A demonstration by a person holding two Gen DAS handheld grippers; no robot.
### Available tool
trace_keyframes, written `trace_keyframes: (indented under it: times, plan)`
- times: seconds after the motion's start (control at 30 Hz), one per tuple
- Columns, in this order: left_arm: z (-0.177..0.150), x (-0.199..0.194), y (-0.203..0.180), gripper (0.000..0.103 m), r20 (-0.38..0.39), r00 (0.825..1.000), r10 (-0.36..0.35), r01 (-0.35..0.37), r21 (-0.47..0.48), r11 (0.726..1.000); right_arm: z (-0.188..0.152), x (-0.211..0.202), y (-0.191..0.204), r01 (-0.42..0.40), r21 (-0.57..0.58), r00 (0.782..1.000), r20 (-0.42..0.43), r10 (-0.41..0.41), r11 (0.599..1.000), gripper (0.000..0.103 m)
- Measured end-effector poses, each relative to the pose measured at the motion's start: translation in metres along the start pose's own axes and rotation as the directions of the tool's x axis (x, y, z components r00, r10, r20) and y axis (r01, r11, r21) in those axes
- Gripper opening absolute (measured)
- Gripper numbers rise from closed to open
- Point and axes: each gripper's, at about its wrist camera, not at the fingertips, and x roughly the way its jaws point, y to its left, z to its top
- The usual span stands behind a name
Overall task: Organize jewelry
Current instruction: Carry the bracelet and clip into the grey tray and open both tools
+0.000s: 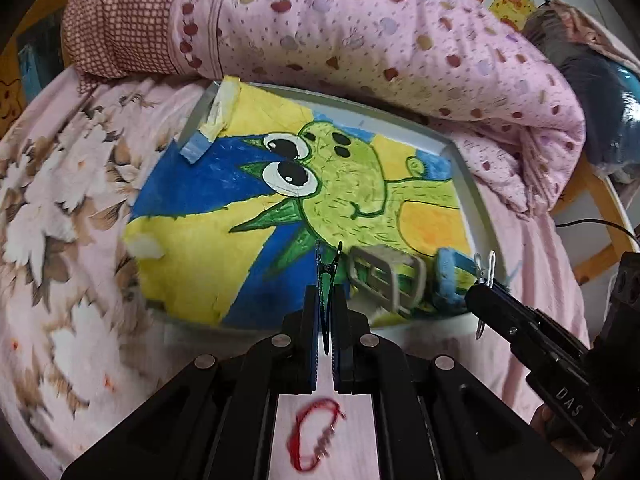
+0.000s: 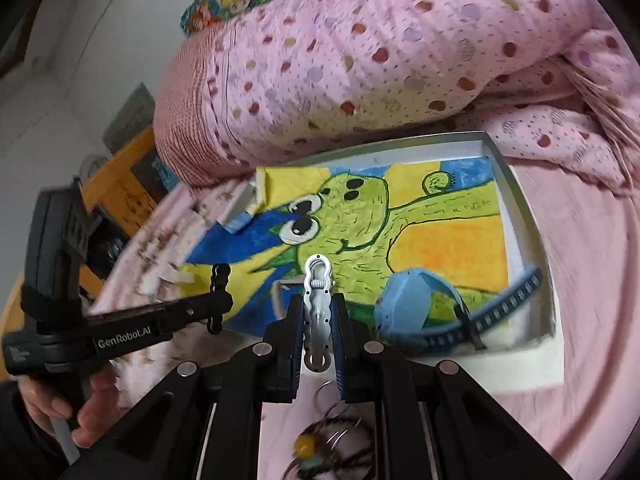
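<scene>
- The left gripper (image 1: 327,300) is clenched on a dark green hair clip (image 1: 327,276), which stands upright between its 2 fingers, tips poking up above them. From the right wrist view this same clip (image 2: 219,280) looks black and sticks up and down past the fingers.
- Below the left gripper, a red string bracelet (image 1: 314,434) lies on the pink sheet (image 1: 532,280), blurred.
- Ahead sits a shallow white tray (image 1: 466,184) lined with a drawing of a green cartoon creature (image 1: 340,184) on blue and yellow.
- Near the tray's front edge rests a grey buckle-like frame (image 1: 384,276), and just beside it to the right a light blue watch (image 1: 448,280). In the right wrist view the watch (image 2: 416,300) shows its perforated strap trailing toward the tray's right side.
- The right gripper (image 2: 318,312) is clamped on a silver hair clip (image 2: 318,308), spring end pointing forward, ring end toward the camera. In the left wrist view this clip (image 1: 485,268) juts up and down from the black fingers at the tray's front right.
- Under the right gripper lies a blurred tangle of dark cord with a yellow bead (image 2: 306,444).
- A pink dotted quilt (image 2: 400,52) is heaped behind the tray.
</scene>
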Motion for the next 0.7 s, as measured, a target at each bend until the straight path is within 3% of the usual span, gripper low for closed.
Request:
trace_keyframes:
  times: [0.23,0.47,0.63,0.7]
  plan:
    - [0.005,0.029,0.012,0.003,-0.044,0.999,0.006,-0.007,-0.018,1.000,-0.004,0.034,-0.011,0.058,0.000,0.997,-0.053,-0.058,0.998,0.013]
    - [0.003,0.042,0.015,0.003,-0.085,0.996,0.013,-0.013,-0.004,1.000,-0.008,0.044,-0.012,0.067,-0.003,0.994,-0.085,-0.067,0.998,0.013]
    - [0.002,0.043,0.025,0.004,-0.098,0.995,-0.015,0.007,-0.077,0.997,-0.009,0.045,-0.010,0.079,-0.017,0.992,-0.100,-0.080,0.997,0.014]
    - [0.003,0.040,0.028,0.006,-0.100,0.995,-0.015,0.005,-0.094,0.996,-0.009,0.043,-0.009,0.084,-0.023,0.992,-0.094,-0.086,0.996,0.020]
